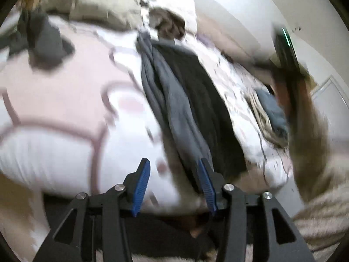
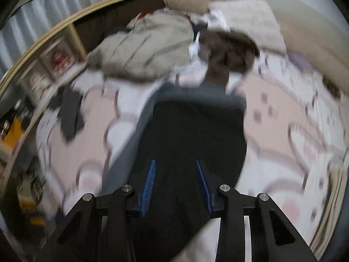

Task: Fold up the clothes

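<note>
garment: a dark garment [image 2: 192, 131], black with a grey layer along its left edge, lies stretched on the bed [image 2: 283, 131]; in the right wrist view it fills the centre, from bottom centre up to a brownish bunched end at upper centre
long axis: runs away from both grippers, near end at the bottom of each frame, far end toward the pillows; in the left wrist view the dark garment [image 1: 187, 100] slants from lower right to upper centre
right gripper [image 2: 175, 166]: jaws apart, nothing between them; it hovers over the garment's near end, square on its axis
left gripper [image 1: 174, 166]: jaws apart, empty; the garment's near end lies just at its right finger, mostly right of centre
nearer: judged, the right gripper is better lined up; the left needs a shift to the right
surroundings: a dark sock-like item [image 2: 70, 115] at left, well apart; beige clothing [image 2: 144, 50] at upper centre; blur hides contact
</note>
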A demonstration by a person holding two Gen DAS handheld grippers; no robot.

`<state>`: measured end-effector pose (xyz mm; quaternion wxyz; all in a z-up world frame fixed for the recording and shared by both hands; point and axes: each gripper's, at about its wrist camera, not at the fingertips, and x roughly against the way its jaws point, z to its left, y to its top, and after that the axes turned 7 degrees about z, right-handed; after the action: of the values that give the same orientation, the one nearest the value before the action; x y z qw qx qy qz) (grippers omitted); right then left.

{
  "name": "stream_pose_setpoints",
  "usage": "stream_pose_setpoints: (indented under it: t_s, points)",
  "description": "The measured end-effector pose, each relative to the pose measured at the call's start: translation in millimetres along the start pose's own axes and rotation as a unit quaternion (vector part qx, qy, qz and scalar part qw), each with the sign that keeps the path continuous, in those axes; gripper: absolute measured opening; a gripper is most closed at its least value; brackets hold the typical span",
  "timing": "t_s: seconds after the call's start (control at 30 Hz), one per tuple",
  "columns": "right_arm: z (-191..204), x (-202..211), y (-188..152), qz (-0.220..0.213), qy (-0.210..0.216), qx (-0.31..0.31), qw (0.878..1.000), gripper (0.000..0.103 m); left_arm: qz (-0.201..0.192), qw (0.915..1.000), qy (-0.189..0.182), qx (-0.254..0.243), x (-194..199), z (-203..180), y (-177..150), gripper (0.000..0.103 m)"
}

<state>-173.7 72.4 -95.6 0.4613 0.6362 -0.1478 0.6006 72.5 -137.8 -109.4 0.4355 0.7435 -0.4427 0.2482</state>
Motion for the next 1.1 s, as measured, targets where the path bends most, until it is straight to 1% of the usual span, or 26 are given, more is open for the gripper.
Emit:
stream_pose_setpoints:
  t_s: [0.07, 0.13, 0.2, 0.27, 0.3, 0.33, 0.37, 0.4, 0.43, 0.47, 0.5, 0.57, 0.6, 0.63, 0.73, 0.77, 0.83, 0.9, 0.97, 1.03, 1.1]
  points:
    - [10, -10, -43, 0.022, 0.013, 0.001, 1.0, 0.038, -0.01, 0.9997, -0.006, -0.023, -5, -6, 28, 0.045]
    - [21, -20, -81, 0.038, 0.033, -0.015, 0.999, 0.038, -0.012, 0.9984, -0.016, -0.053, -22, -18, 57, 0.045]
    - [28, -22, -109, 0.04, 0.054, -0.034, 0.997, 0.038, 0.002, 0.9972, -0.035, -0.066, -50, -27, 81, 0.045]
    - [34, -25, -127, 0.028, 0.071, -0.054, 0.996, 0.038, 0.019, 0.9956, -0.051, -0.077, -78, -33, 105, 0.045]
    - [37, -27, -136, 0.024, 0.075, -0.059, 0.995, 0.038, 0.034, 0.9954, -0.047, -0.077, -97, -32, 116, 0.045]
    - [42, -30, -143, 0.023, 0.07, -0.055, 0.996, 0.038, 0.048, 0.9954, -0.03, -0.077, -116, -29, 126, 0.045]
    - [45, -34, -150, 0.023, 0.06, -0.048, 0.997, 0.038, 0.057, 0.9955, -0.004, -0.076, -131, -22, 132, 0.045]
    - [47, -35, -155, 0.017, 0.049, -0.044, 0.998, 0.038, 0.065, 0.9945, 0.031, -0.075, -144, -12, 136, 0.045]
    - [46, -35, -161, 0.011, 0.041, -0.044, 0.998, 0.038, 0.069, 0.9929, 0.064, -0.072, -154, 1, 140, 0.044]
    - [44, -35, -165, 0.009, 0.041, -0.046, 0.998, 0.038, 0.066, 0.9922, 0.081, -0.068, -156, 14, 143, 0.041]
    - [41, -34, -168, 0.007, 0.043, -0.052, 0.998, 0.038, 0.062, 0.9924, 0.088, -0.059, -155, 27, 147, 0.03]
    - [33, -34, -171, 0.007, 0.057, -0.067, 0.996, 0.038, 0.048, 0.9958, 0.074, -0.026, -140, 47, 156, 0.03]
    - [30, -34, -171, 0.009, 0.062, -0.072, 0.995, 0.038, 0.033, 0.9955, 0.087, -0.017, -132, 50, 160, 0.033]
    - [30, -32, -169, 0.011, 0.064, -0.073, 0.995, 0.038, 0.013, 0.9945, 0.103, -0.013, -119, 53, 164, 0.033]
    - [29, -20, -159, 0.016, 0.069, -0.074, 0.995, 0.039, -0.011, 0.9953, 0.093, -0.022, -91, 46, 163, 0.033]
    - [26, -10, -151, 0.006, 0.068, -0.069, 0.995, 0.039, -0.016, 0.9953, 0.09, -0.033, -85, 40, 161, 0.033]
    - [17, 16, -130, -0.03, 0.057, -0.055, 0.996, 0.039, -0.019, 0.9938, 0.08, -0.075, -79, 17, 147, 0.033]
    - [1, 36, -92, -0.054, 0.018, -0.038, 0.998, 0.039, -0.012, 0.9923, 0.065, -0.104, -84, -5, 131, 0.034]
    - [-18, 44, -45, -0.068, -0.024, -0.029, 0.997, 0.039, 0.001, 0.9921, 0.041, -0.119, -92, -22, 115, 0.034]
    - [-35, 37, 3, -0.075, -0.047, -0.013, 0.996, 0.039, 0.021, 0.9906, 0.006, -0.135, -105, -39, 96, 0.034]
    - [-45, 16, 53, -0.063, -0.058, 0.002, 0.996, 0.038, 0.048, 0.9859, -0.022, -0.159, -117, -53, 78, 0.034]
